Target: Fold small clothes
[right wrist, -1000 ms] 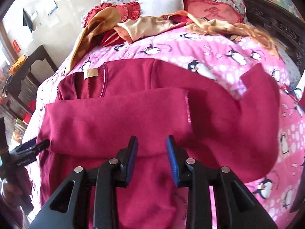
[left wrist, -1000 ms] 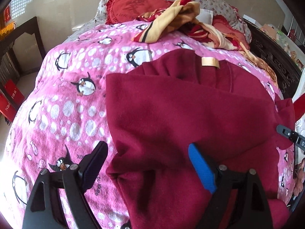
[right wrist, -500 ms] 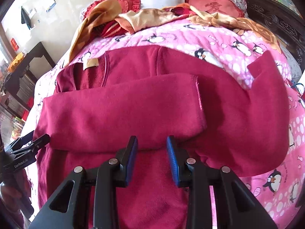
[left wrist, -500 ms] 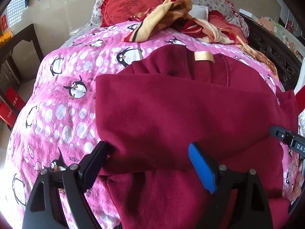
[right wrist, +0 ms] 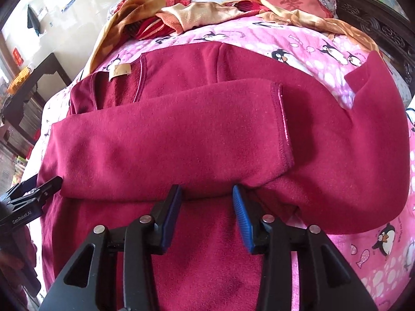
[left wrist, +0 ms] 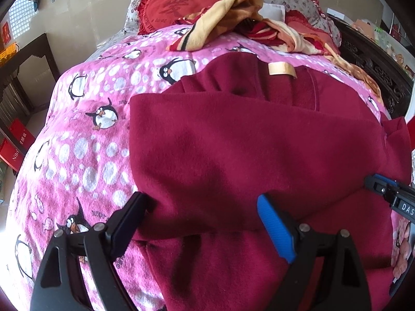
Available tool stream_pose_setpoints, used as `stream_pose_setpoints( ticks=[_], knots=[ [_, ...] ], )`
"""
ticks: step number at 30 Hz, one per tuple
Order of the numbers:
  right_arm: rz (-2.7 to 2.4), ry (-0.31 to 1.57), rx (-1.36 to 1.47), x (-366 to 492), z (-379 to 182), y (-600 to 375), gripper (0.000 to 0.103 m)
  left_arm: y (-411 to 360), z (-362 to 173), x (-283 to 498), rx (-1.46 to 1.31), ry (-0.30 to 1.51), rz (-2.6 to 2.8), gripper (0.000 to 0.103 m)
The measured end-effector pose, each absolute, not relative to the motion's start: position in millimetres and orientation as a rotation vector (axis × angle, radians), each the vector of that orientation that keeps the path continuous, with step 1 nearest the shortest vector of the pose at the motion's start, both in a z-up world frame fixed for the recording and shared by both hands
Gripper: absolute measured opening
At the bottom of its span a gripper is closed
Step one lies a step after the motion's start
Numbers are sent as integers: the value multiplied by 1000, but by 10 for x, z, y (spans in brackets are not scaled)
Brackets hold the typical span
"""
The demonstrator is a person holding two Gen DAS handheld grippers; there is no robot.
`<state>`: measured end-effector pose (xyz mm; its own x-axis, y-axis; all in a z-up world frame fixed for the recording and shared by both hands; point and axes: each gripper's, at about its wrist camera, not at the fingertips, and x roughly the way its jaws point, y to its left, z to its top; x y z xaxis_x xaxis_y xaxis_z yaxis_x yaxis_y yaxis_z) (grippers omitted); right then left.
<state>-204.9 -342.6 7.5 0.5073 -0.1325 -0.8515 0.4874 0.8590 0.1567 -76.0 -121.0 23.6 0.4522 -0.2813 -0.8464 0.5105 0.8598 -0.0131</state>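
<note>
The soft dark-red fleece top (left wrist: 233, 155) lies on the pink penguin blanket (left wrist: 85, 129) – sleeve folded across. Left claw (left wrist: 202, 223) gapes wide at 6 o'clock; right claw (right wrist: 207, 207) is parted too – gripping nothing.

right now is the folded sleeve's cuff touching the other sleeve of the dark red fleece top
Touching. The right wrist view shows the stitched cuff lying directly on the other sleeve of the dark red fleece top, no gap.
</note>
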Motion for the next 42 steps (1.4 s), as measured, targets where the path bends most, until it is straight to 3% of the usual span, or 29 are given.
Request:
stream_pose_setpoints(
  ticks=[6,13,15,24,31,32,33,36,42],
  knots=[
    [-360,955,400,-2171,283,-3437,35,-1201,214,-742,246,1002,-492,92],
    [-370,708,442,-2892,921,-3788,35,-1188,212,-746,245,1007,-491,93],
    [-473,679,450,-3056,984,-4023,40,-1199,211,-743,247,1010,-486,93],
    [-742,731,723,-3189,371,-5647,40,-1229,203,-729,259,1017,-474,93],
    [-719,678,832,-2994,25,-6000,40,-1260,190,-701,267,1027,-469,94],
    [-712,666,828,-2979,28,-6007,29,-1262,189,-693,265,1029,-470,94],
    [-684,656,820,-2960,50,-6003,8,-1259,192,-688,264,1031,-471,94],
    [-675,661,734,-2935,270,-5922,1,-1227,252,-660,252,1037,-482,93],
    [-601,482,584,-3173,1297,-5353,1,-1027,578,-606,192,966,-495,93]
  ],
)
